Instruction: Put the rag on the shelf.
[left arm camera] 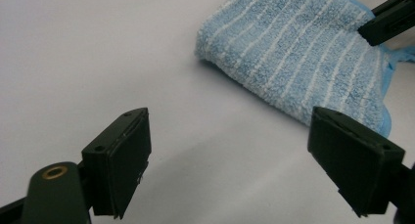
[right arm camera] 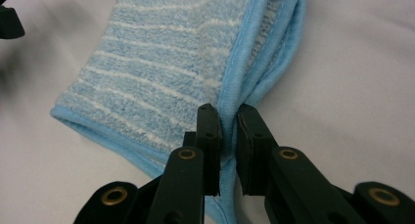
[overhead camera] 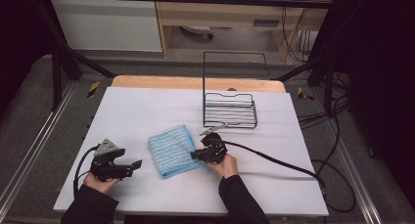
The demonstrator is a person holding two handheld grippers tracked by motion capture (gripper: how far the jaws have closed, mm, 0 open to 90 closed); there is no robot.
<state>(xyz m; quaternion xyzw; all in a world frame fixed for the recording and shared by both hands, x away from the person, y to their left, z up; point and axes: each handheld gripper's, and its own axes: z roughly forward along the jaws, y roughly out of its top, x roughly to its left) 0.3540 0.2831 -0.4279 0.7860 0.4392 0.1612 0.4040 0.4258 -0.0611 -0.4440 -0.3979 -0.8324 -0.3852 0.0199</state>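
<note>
The blue striped towel (overhead camera: 172,150) lies folded on the white bench (overhead camera: 147,111), near its middle. To its left, the left gripper (overhead camera: 137,163) hovers just beside it with its fingers (left arm camera: 122,160) spread wide, nothing between them. At the towel's right edge, the right gripper (right arm camera: 229,131) has its fingers (right arm camera: 210,136) clenched on the light blue hem, pinching the folded layers together. Farther right and behind, a black wire rack (overhead camera: 230,109) stands on the bench.

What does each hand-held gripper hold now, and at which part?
The right hand-held gripper pinches the folded light-blue striped terry towel at its bound edge. The left hand-held gripper is open and holds nothing.
</note>
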